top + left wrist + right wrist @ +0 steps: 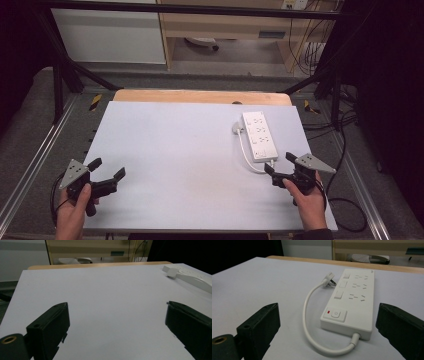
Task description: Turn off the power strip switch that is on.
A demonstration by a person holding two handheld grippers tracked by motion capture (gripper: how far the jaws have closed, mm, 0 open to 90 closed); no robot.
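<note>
A pale desk [190, 165] with a wooden far edge carries a white power strip [259, 135] (cord looped); left gripper [106, 174] and right gripper [278, 162] fingers spread, empty.

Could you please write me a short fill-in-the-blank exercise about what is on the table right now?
1. The white power strip has its own ____ lying beside it on the table.
2. The power strip lies nearest the ____ gripper.
3. The left gripper has its jaws ____.

Missing words: plug; right; open
</note>
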